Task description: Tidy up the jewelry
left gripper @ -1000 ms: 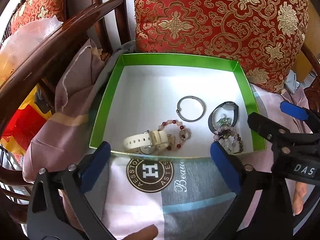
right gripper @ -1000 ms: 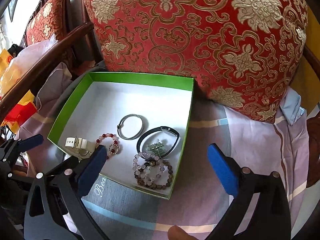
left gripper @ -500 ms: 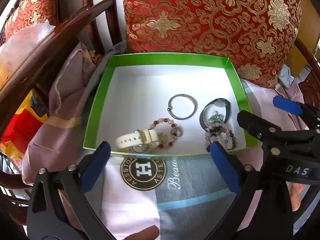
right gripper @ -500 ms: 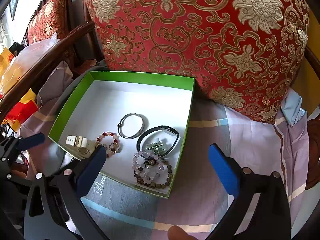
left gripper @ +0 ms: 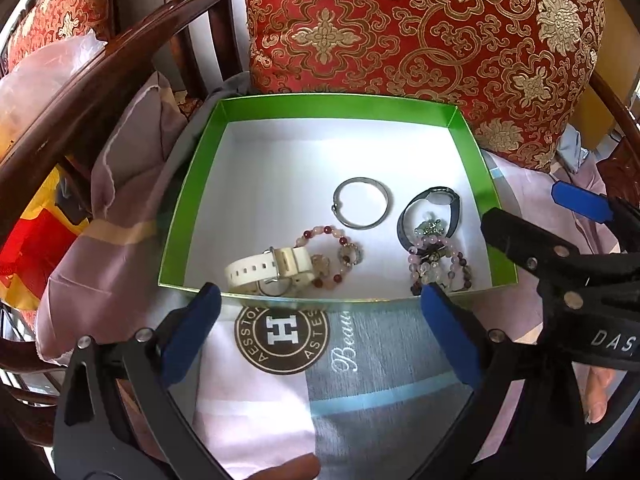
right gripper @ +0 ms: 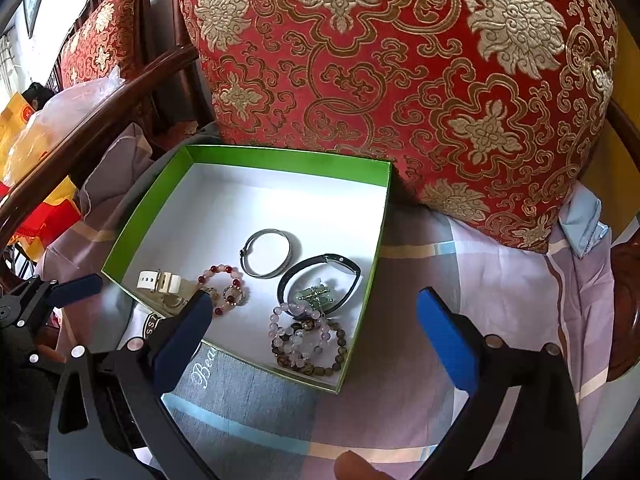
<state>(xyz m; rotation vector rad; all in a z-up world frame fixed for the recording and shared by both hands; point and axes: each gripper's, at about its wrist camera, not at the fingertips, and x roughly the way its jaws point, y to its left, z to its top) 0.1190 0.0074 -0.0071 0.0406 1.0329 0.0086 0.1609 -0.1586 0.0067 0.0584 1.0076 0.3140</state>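
- Left wrist view: the box (left gripper: 192, 200) holds every piece in sight, with the watch (left gripper: 268, 270), ring bangle (left gripper: 362, 208) and bead bracelets (left gripper: 438, 264) all inside.
- Left gripper (left gripper: 320, 336) is spread wide and empty, just short of the box.
- Right gripper (right gripper: 320, 340) is likewise spread, holding nothing.
- No jewelry lies loose on the cloth (left gripper: 360, 380), so the job looks nearly done.
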